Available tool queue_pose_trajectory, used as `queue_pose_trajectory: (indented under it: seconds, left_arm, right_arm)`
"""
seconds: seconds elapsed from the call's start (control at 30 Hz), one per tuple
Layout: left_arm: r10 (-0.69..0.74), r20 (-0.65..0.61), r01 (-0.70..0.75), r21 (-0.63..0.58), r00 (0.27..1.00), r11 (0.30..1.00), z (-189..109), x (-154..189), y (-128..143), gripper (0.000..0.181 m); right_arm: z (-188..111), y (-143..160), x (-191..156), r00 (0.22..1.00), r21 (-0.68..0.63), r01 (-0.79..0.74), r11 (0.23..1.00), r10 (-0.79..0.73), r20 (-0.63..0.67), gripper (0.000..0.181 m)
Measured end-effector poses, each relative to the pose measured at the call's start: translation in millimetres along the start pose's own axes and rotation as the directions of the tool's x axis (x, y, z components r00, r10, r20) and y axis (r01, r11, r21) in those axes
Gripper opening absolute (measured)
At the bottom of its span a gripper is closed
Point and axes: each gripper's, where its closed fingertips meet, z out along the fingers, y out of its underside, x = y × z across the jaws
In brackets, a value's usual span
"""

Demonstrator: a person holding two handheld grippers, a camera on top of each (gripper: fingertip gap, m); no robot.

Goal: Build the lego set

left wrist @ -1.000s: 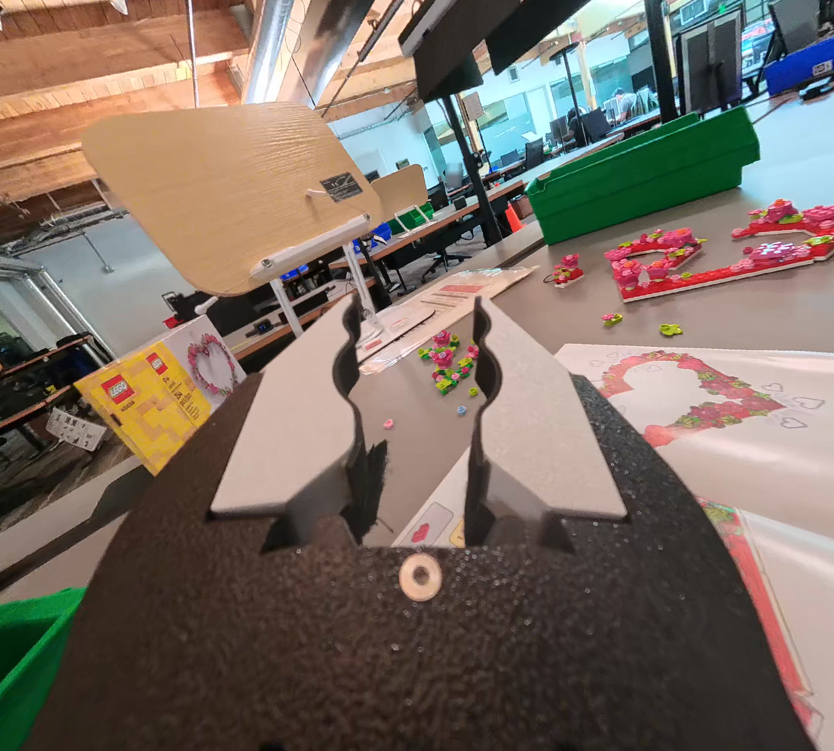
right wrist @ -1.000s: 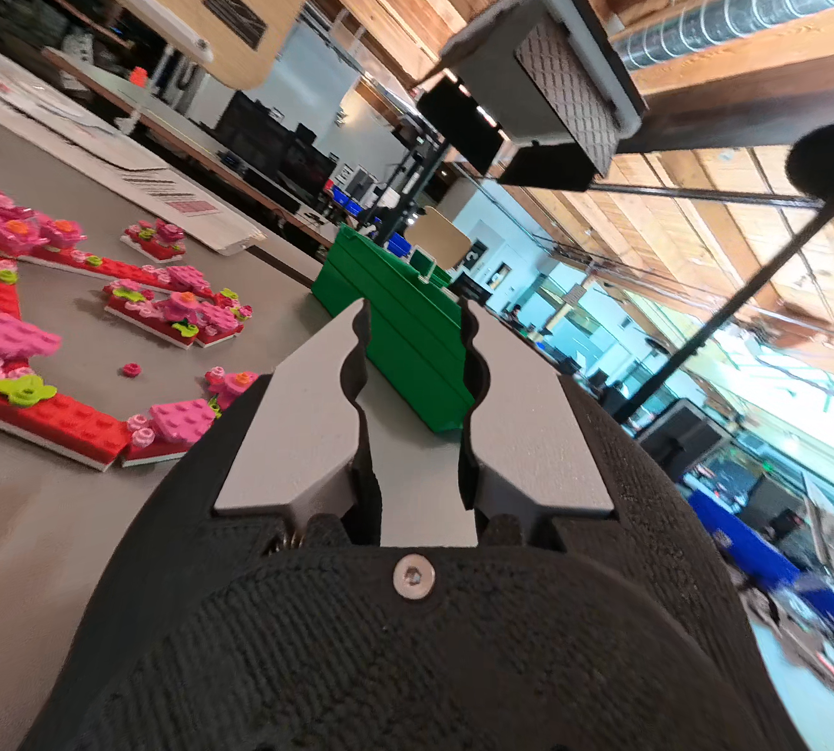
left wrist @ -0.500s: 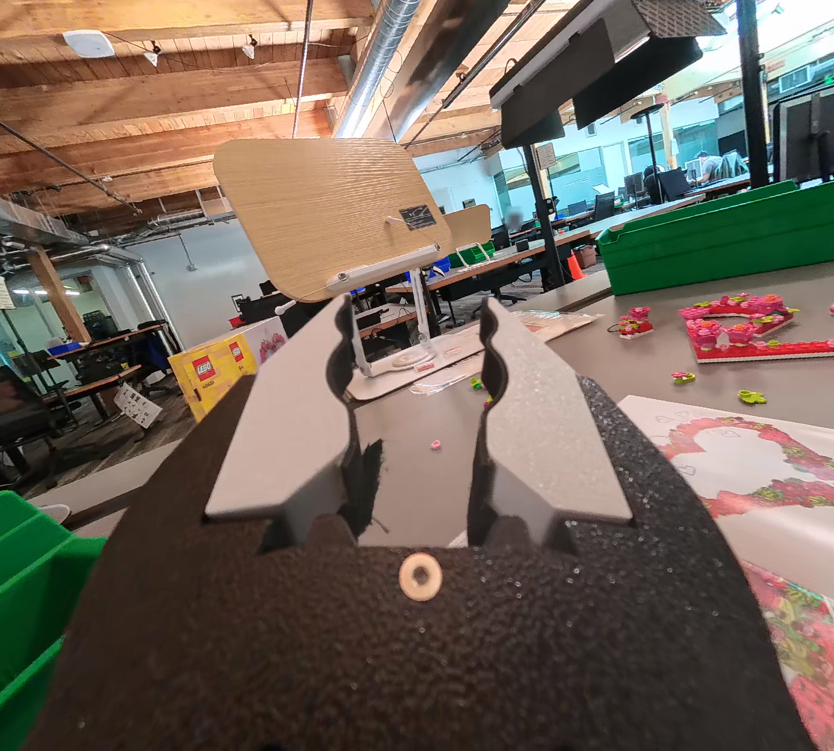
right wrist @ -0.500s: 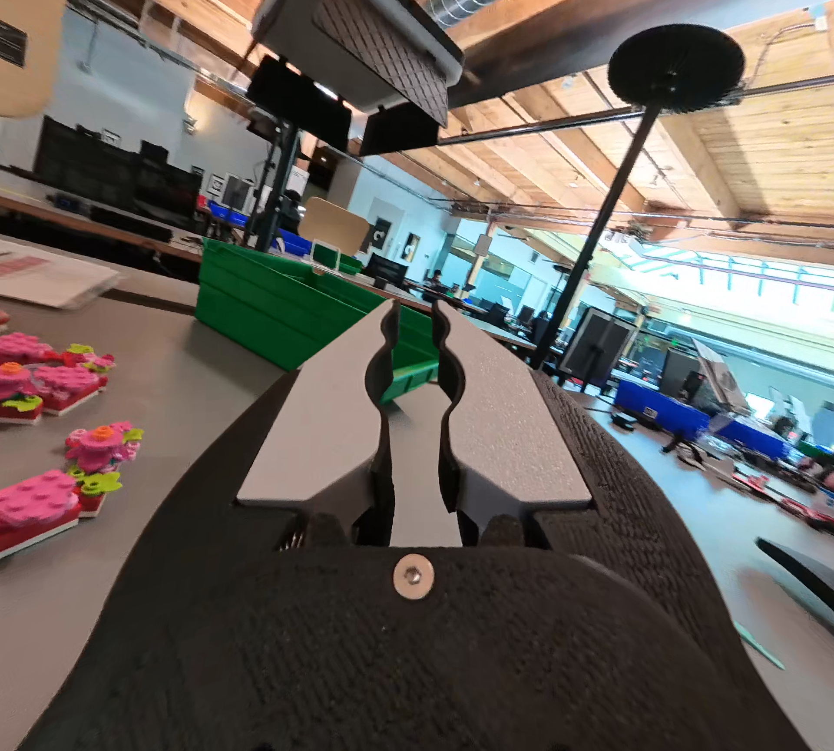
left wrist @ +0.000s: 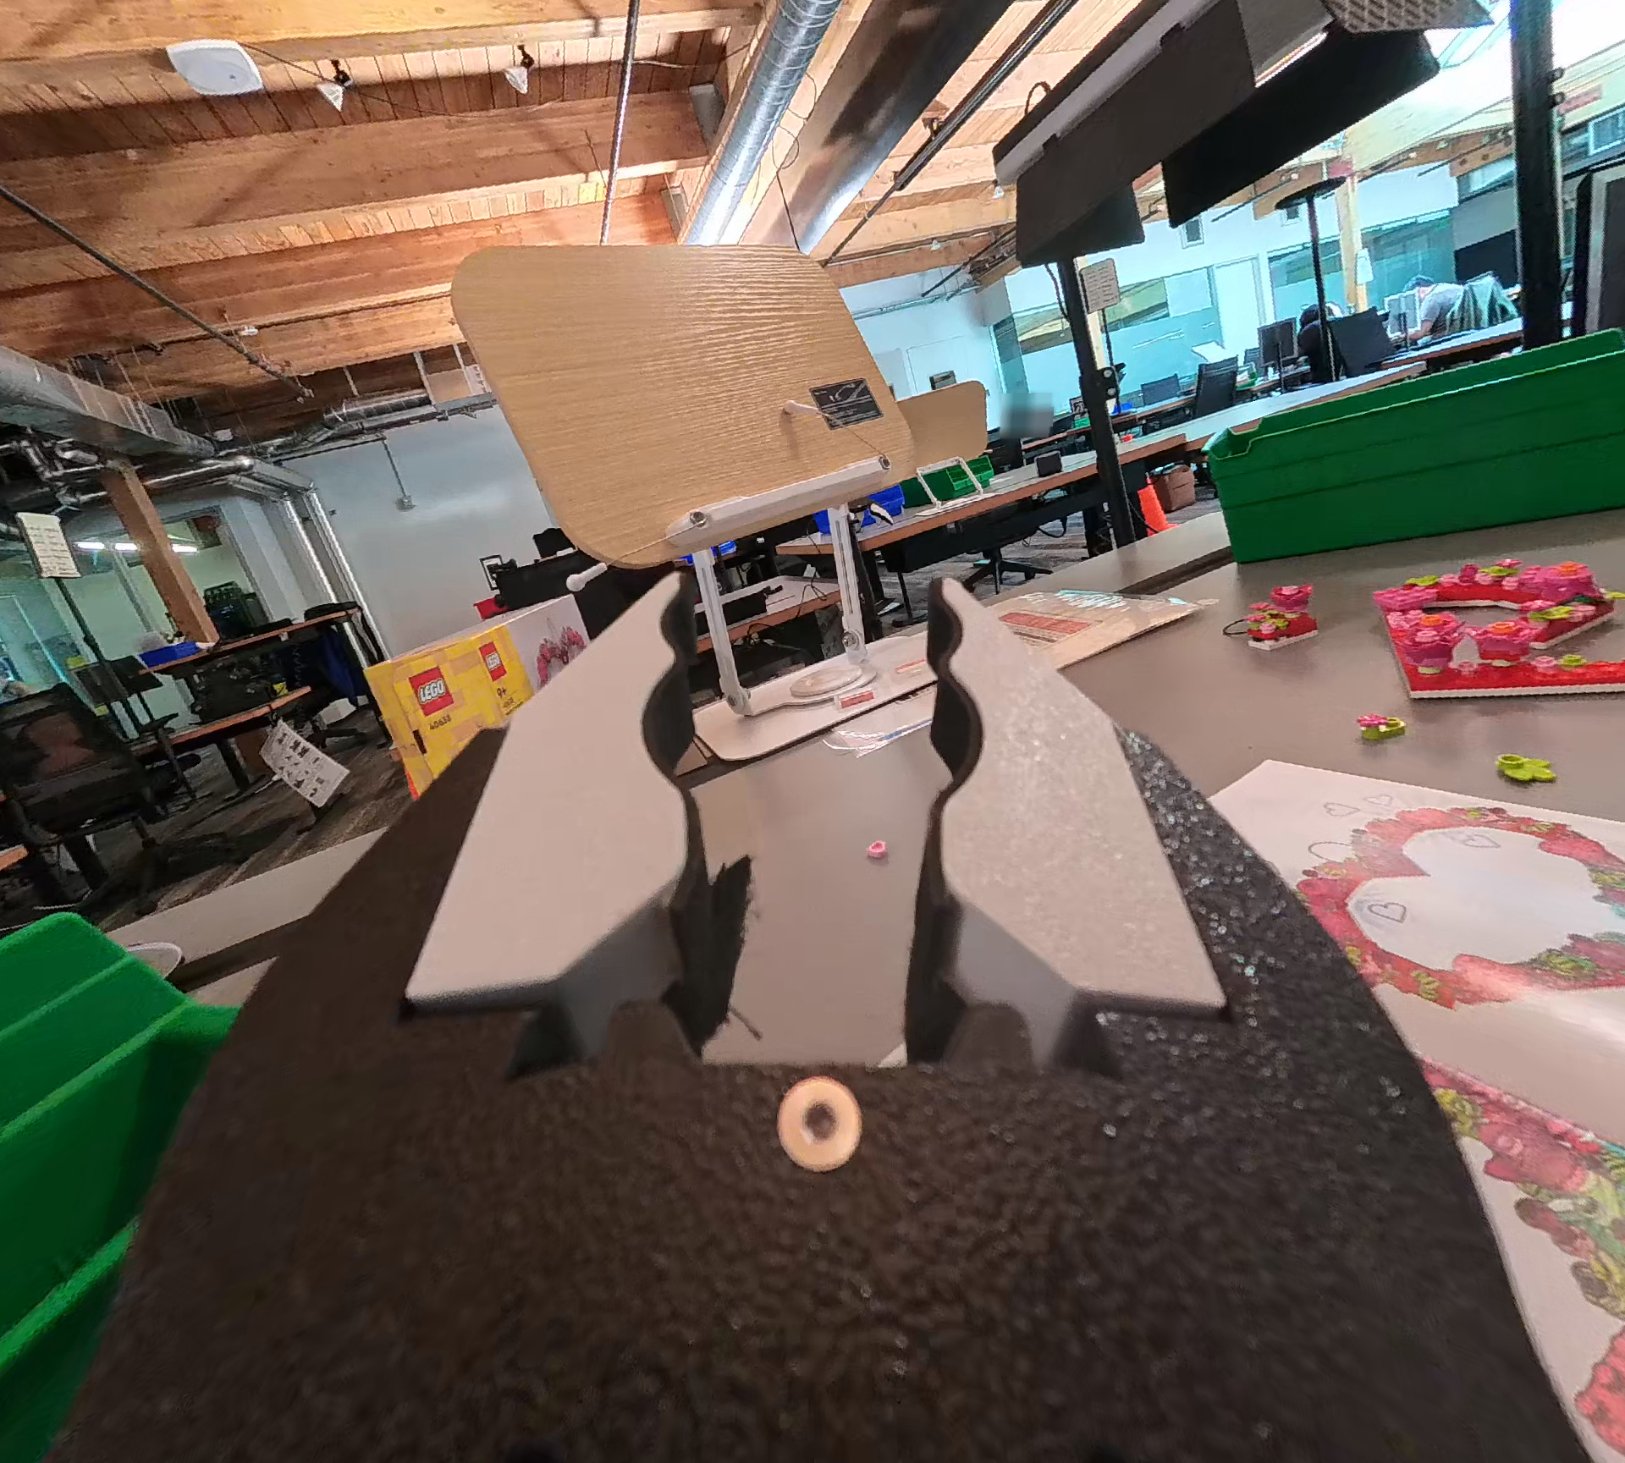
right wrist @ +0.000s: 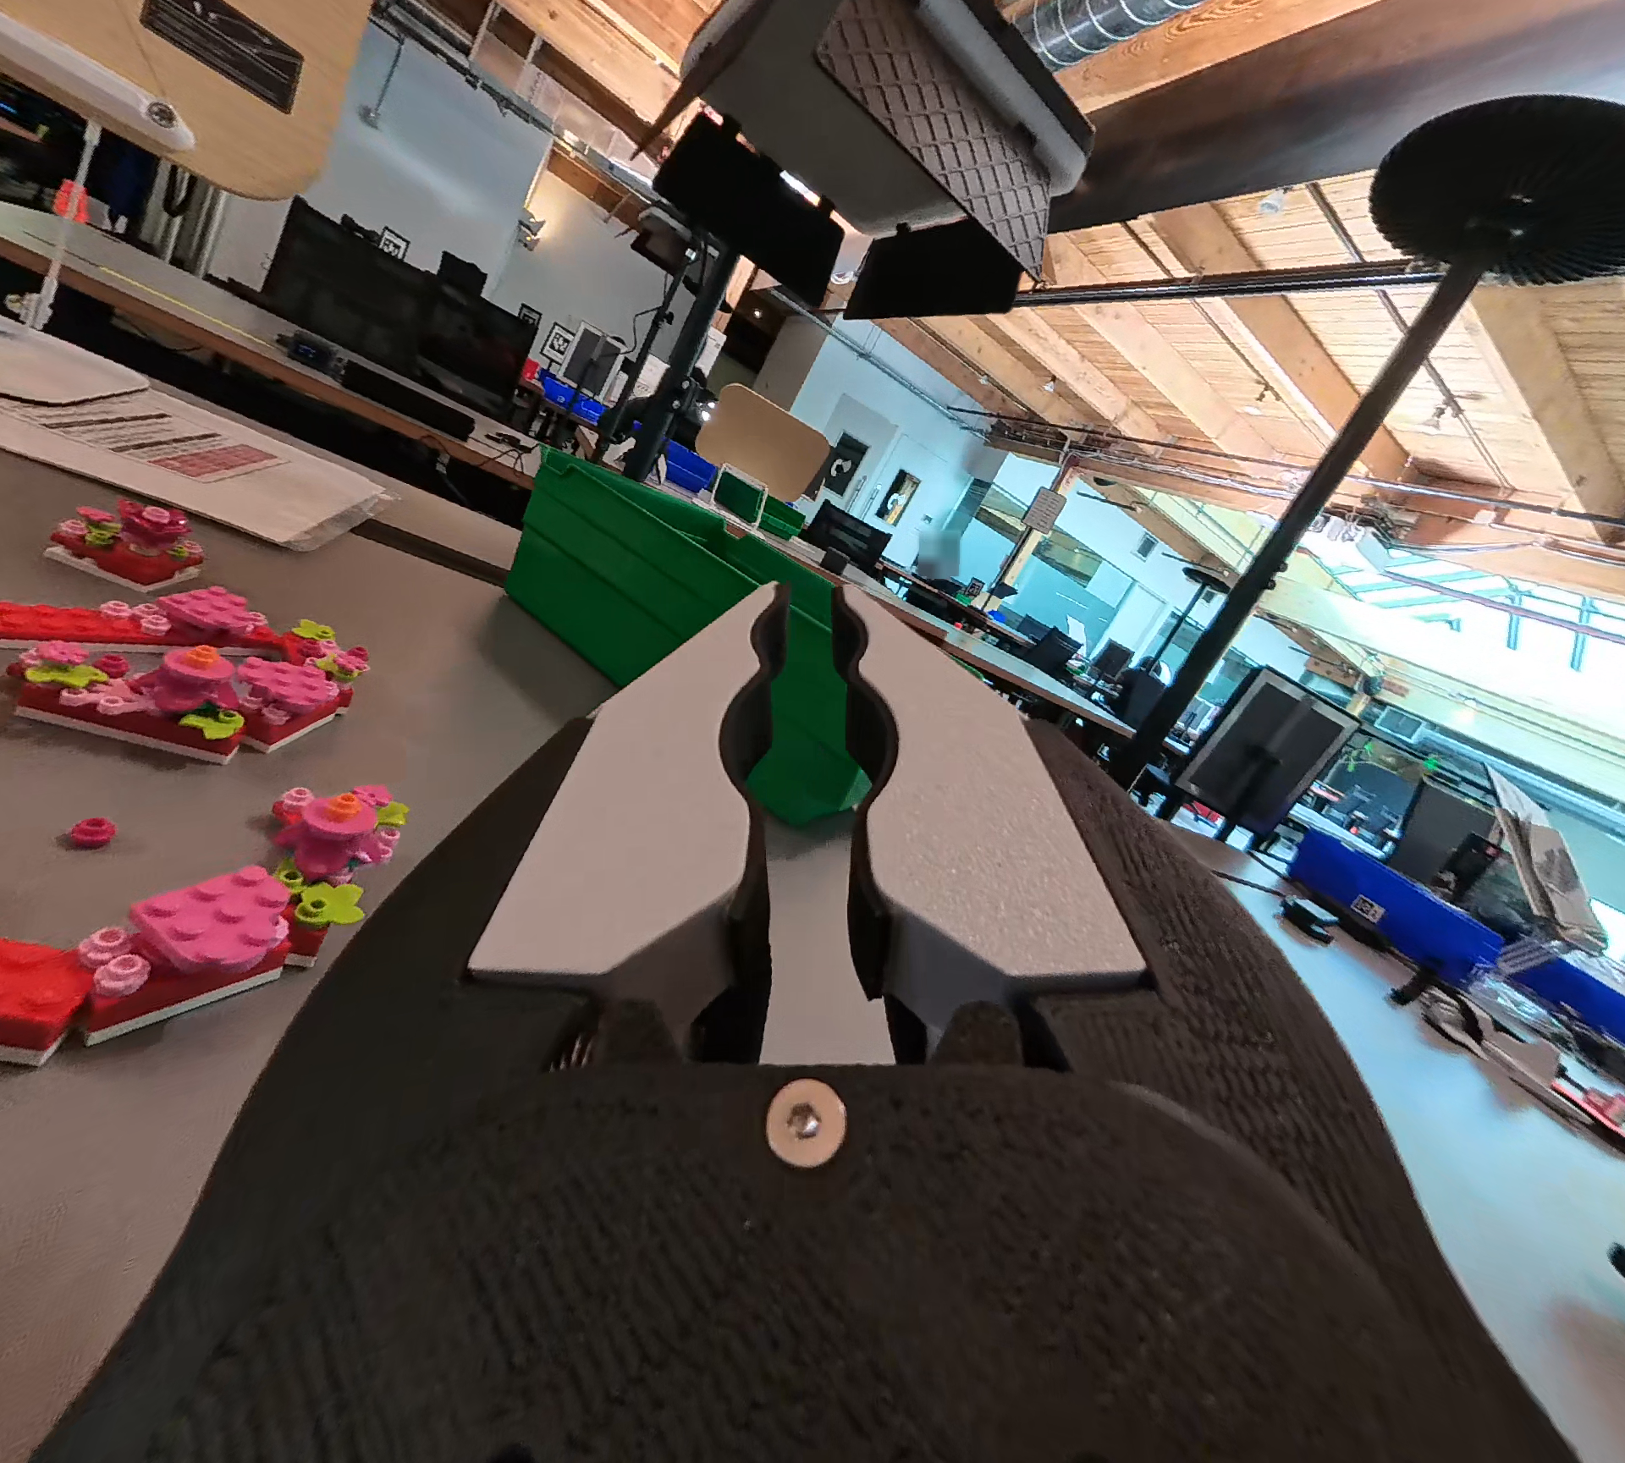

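Red and pink lego flower sections lie on the grey table. In the left wrist view a red heart section (left wrist: 1495, 638) and a small flower cluster (left wrist: 1284, 616) sit far right, and a loose pink stud (left wrist: 877, 849) lies between my fingers' line of sight. My left gripper (left wrist: 805, 603) is open and empty, above the table. In the right wrist view several flower sections (right wrist: 193, 691) and a pink plate on red bricks (right wrist: 211, 920) lie to the left. My right gripper (right wrist: 806, 596) is shut to a sliver, empty, pointing past them at a green bin (right wrist: 633, 586).
A printed heart sheet (left wrist: 1451, 937) lies at my right. A wooden book stand (left wrist: 677, 401) and a yellow lego box (left wrist: 448, 704) stand ahead. Stacked green bins (left wrist: 1424, 454) are at the back right, another green bin (left wrist: 61, 1069) at the near left. A paper bag (right wrist: 176, 454) lies behind the pieces. About 50 cm separates my left fingertips from my right.
The right gripper's jaws have closed from wide open to a sliver, and its view swung right, then back toward the lego pieces. The left gripper tilted up and stayed open.
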Motion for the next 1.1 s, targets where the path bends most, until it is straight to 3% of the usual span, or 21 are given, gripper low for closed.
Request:
queue_pose_trajectory:
  seconds: [0.37, 0.43, 0.5, 0.57, 0.63, 0.83, 1.1]
  left_arm:
    - [0.025, -0.042, -0.024, 0.018, 0.999, 1.000, -0.4, 11.0, -5.4, 0.048]
    - [0.026, -0.045, -0.025, 0.020, 0.999, 1.000, -0.5, 11.7, -5.6, 0.047]
    - [0.025, -0.047, -0.025, 0.016, 0.999, 1.000, -0.4, 12.1, -4.8, 0.047]
    - [0.029, -0.046, -0.028, 0.013, 0.999, 1.000, -0.3, 11.8, -4.0, 0.046]
    - [0.029, -0.047, -0.028, 0.014, 0.998, 1.000, -0.4, 12.1, -4.1, 0.046]
    - [0.038, -0.055, -0.037, 0.008, 0.998, 0.999, 0.0, 14.2, -2.7, 0.046]
    - [0.053, -0.071, -0.053, 0.005, 0.996, 0.999, 0.3, 18.6, -1.9, 0.045]
  right_arm:
    - [1.6, -1.6, -23.2, 0.994, -0.003, 0.064, 0.998, -0.063, 0.090, 0.013]
    - [0.7, -7.5, -45.5, 0.976, 0.008, 0.052, 0.999, -0.052, 0.213, 0.034]
    - [-3.5, -13.6, -76.8, 0.925, -0.019, 0.047, 0.999, -0.037, 0.379, 0.037]
    - [-13.4, -13.9, -110.9, 0.837, -0.071, 0.049, 0.996, -0.003, 0.547, 0.038]
    - [-24.1, -11.5, -136.4, 0.755, -0.125, 0.059, 0.990, 0.037, 0.654, 0.051]
    - [-28.1, -3.0, -160.5, 0.731, -0.224, 0.151, 0.963, 0.044, 0.681, 0.086]
    - [-24.5, 5.8, -179.2, 0.737, -0.351, 0.178, 0.920, 0.112, 0.666, 0.090]
